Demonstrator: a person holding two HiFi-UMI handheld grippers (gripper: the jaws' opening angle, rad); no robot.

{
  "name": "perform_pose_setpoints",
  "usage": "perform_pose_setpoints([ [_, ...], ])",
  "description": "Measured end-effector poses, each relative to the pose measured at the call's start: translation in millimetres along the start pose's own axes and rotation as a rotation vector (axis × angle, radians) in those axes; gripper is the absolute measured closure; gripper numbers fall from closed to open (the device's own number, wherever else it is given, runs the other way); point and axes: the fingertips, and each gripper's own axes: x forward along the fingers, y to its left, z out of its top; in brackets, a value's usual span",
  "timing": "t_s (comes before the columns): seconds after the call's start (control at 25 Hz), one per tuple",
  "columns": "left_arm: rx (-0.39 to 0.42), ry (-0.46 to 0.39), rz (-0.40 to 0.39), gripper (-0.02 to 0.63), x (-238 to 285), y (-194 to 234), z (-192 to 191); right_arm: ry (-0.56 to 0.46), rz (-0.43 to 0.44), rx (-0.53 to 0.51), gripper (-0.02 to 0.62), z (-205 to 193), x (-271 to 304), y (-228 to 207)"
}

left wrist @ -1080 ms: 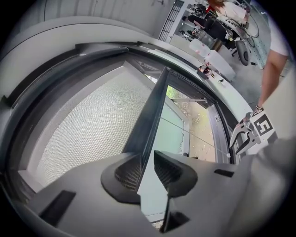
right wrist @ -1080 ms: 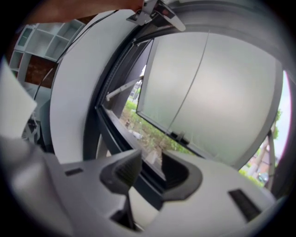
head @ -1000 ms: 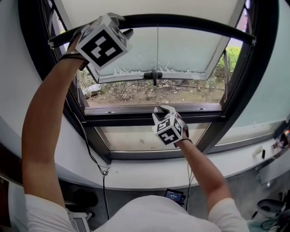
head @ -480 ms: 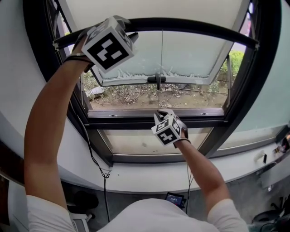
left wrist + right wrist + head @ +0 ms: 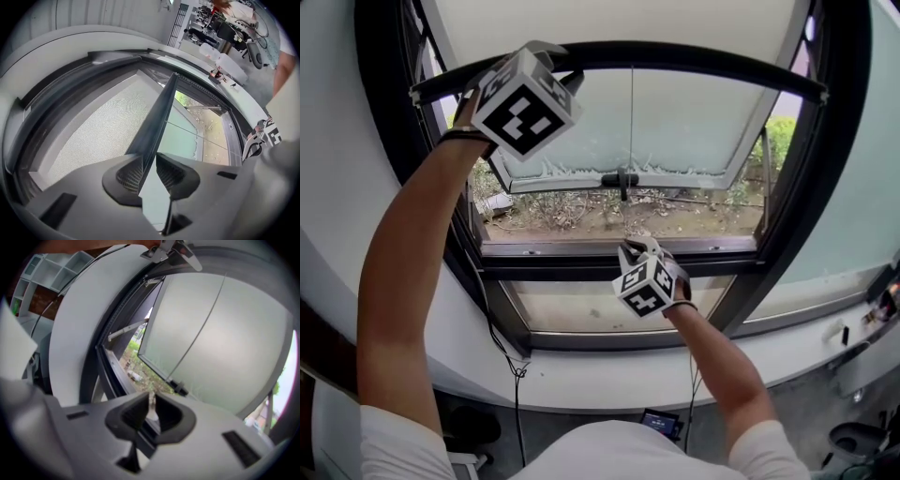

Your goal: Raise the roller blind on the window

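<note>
A: What is the biggest thing in front of the grippers?

B: The dark window frame (image 5: 825, 187). It surrounds both of them. The left gripper (image 5: 567, 80) is raised to its upper part, and the right gripper (image 5: 637, 247) is lower, at the frame's middle crossbar.

A: And where is the roller blind?

B: The pale roller blind (image 5: 609, 23) hangs above the left gripper. In the left gripper view its woven cloth lies to the left of the jaws. Below it, beyond both grippers, a frosted sash (image 5: 675, 122) is tilted outward.

A: What does the left gripper hold?

B: Its jaws pinch the blind's dark bottom bar (image 5: 703, 58) near the bar's left end. In the left gripper view the bar runs straight out from between the two pads (image 5: 129, 173), and they press on it from both sides.

A: And the right gripper?

B: Its jaws have just been closing. In the right gripper view they stand narrow, with a small pale piece (image 5: 151, 408) between them, and they seem to press on it. I cannot tell what this piece is.

A: Anything smaller?

B: A thin cord (image 5: 631, 112) runs down from the bar, above the right gripper, to the black sash handle (image 5: 620, 178). The handle is just above the right gripper's tips.
</note>
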Motion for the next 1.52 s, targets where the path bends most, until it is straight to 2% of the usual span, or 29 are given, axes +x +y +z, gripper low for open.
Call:
perform_pose_setpoints([
  [0.36, -0.069, -0.052, 0.045, 0.505, -2.5, 19.3, 9.8, -0.027, -0.034, -0.038, 0.54, 13.4, -20.4, -6.4],
  [0.68, -0.202, -0.148, 0.083, 0.505, -19.8, 27.9, 17.5, -0.064, -0.056, -0.068, 0.54, 28.3, -37.4, -5.5],
  [0.88, -0.324, -0.222, 0.017, 0.505, -36.1, 1.6, 21.4, -0.084, -0.068, -0.072, 0.54, 39.2, -45.5, -10.2],
  [1.24, -0.624, -0.347, -0.092, 0.505, -73.1, -59.3, 8.8, -0.114, -0.07, -0.033, 0.54, 44.9, -52.5, -7.7],
  [1.52, -0.765, -0.345, -0.135, 0.505, -87.9, -118.0, -24.8, -0.129, -0.072, 0.046, 0.54, 42.6, -60.3, -12.3],
])
